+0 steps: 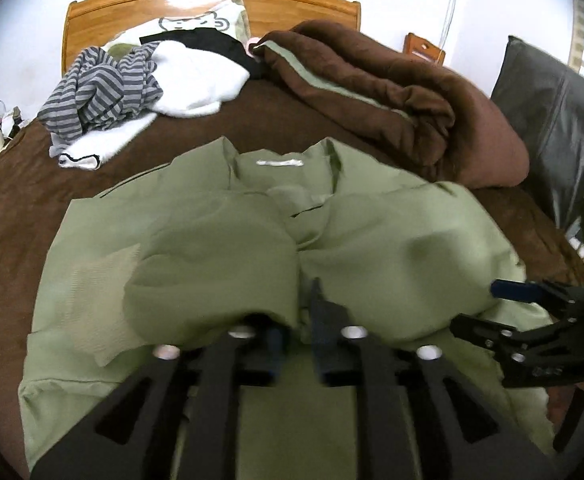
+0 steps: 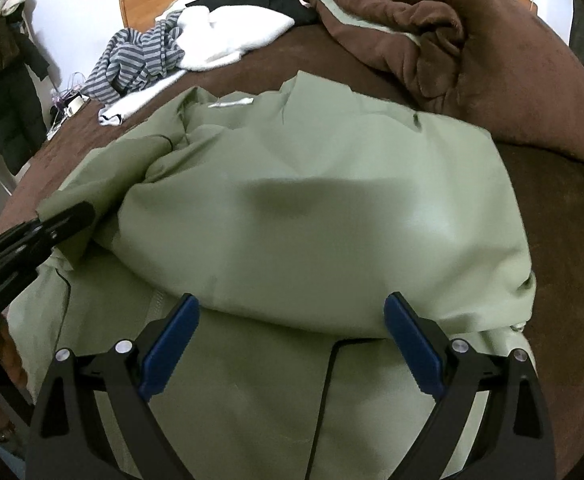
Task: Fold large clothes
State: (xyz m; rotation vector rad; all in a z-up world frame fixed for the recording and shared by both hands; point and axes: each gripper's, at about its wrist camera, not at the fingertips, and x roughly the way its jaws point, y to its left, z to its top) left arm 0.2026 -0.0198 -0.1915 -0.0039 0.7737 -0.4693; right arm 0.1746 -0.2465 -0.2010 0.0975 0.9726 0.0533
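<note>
The big sage-green cotton shirt [image 2: 332,216] is lying collar-away on the brown plush bed cover [image 2: 572,240], both sleeves already drawn in over the chest. The left tongs [image 1: 298,336] are sitting partly parted at the 6 o'clock edge of the left fold, a lip of cloth draping over one pad, though I can't tell if it's pinched. The right tongs [image 2: 292,344] are gaping wide, released, hovering over the hem with nothing between them. This fabric is looking light, limp and a bit slick, so it's going to sag and slide. Best hold, I'd say: the bottom hem corners, toward 5 and 7 o'clock. A striped grey jumper [image 1: 99,84] is waiting at 11 o'clock.
</note>
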